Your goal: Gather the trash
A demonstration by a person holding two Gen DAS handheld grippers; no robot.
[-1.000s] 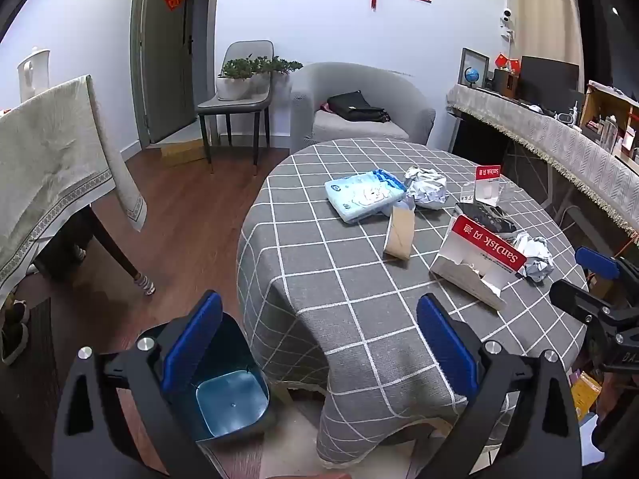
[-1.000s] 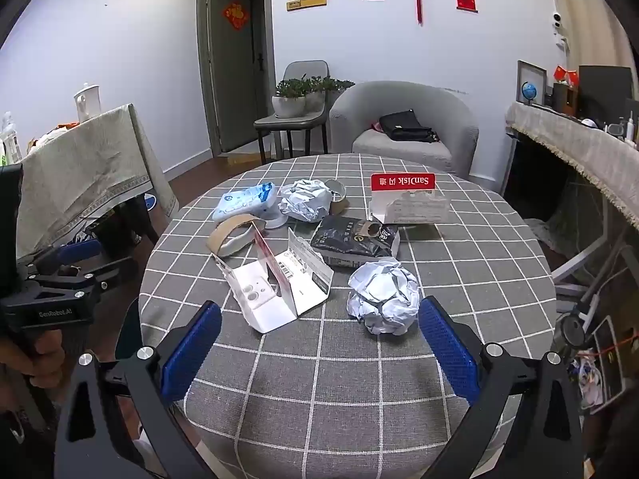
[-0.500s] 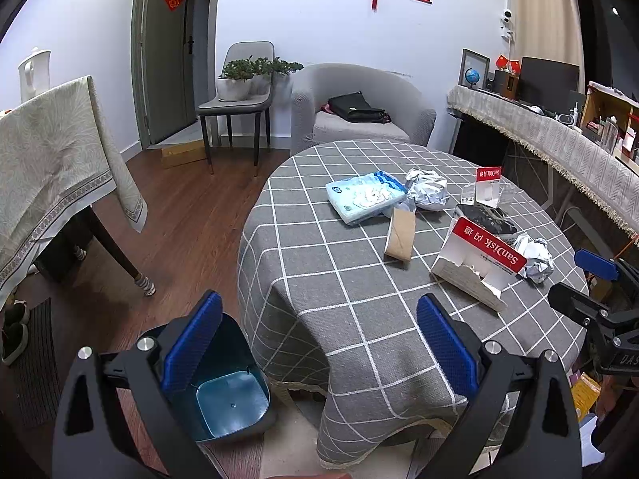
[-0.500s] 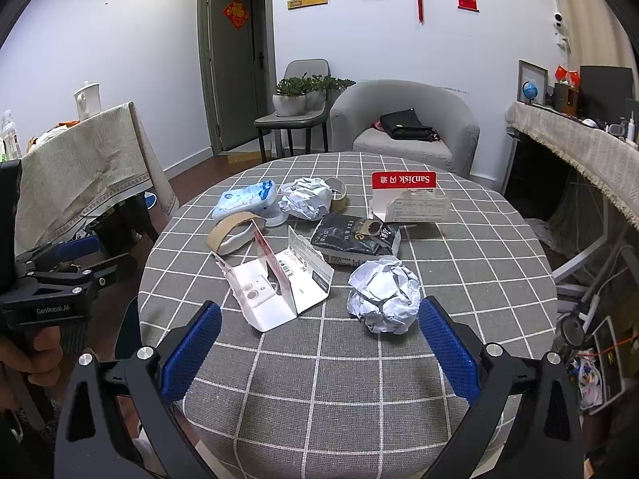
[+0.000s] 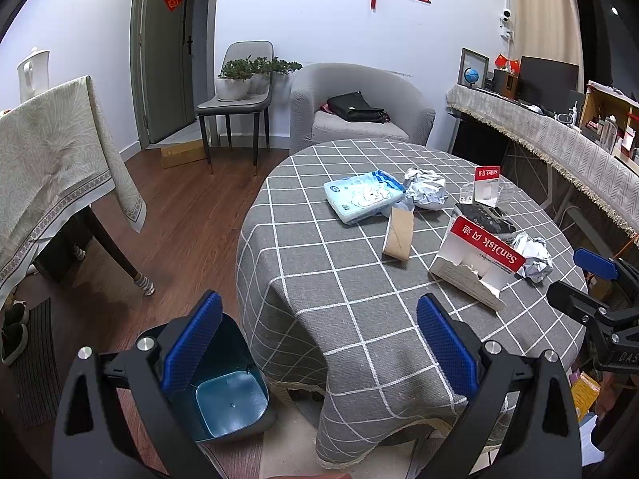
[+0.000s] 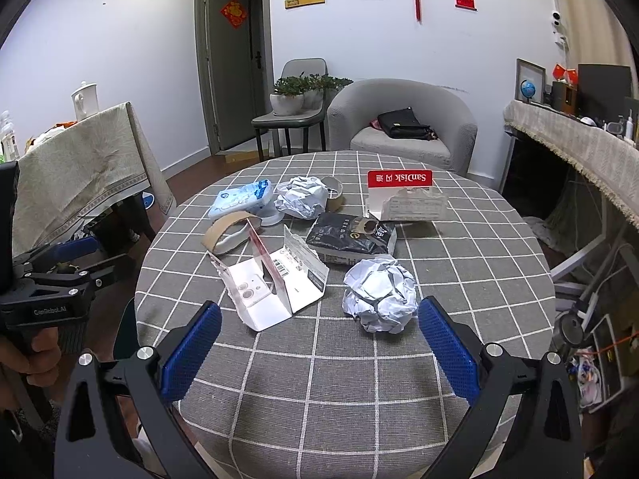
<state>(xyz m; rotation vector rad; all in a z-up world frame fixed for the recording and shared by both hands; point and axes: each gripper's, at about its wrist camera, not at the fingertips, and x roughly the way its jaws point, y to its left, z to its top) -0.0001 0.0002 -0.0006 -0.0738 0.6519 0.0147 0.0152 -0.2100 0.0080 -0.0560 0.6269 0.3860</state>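
Trash lies on the round checked table [image 6: 319, 379]: a crumpled paper ball [image 6: 379, 293], an opened white SanDisk card box [image 6: 275, 279], a black packet [image 6: 351, 235], a cardboard roll [image 6: 227, 233], a blue tissue pack [image 6: 241, 197], a second paper wad [image 6: 301, 199] and another SanDisk card [image 6: 401, 195]. My right gripper [image 6: 319, 349] is open, empty, just short of the paper ball. My left gripper [image 5: 319, 343] is open and empty over the table's near edge, with a blue bin [image 5: 227, 395] on the floor below its left finger.
A grey armchair [image 5: 359, 107] with a black bag, a chair [image 5: 235, 99] with potted plants and a door stand at the back. A cloth-covered table [image 5: 52, 167] is at left, a long draped shelf [image 5: 559, 147] at right. Wooden floor lies between the tables.
Both views have shifted very slightly; the grippers stay open and empty and the trash on the table has not moved.
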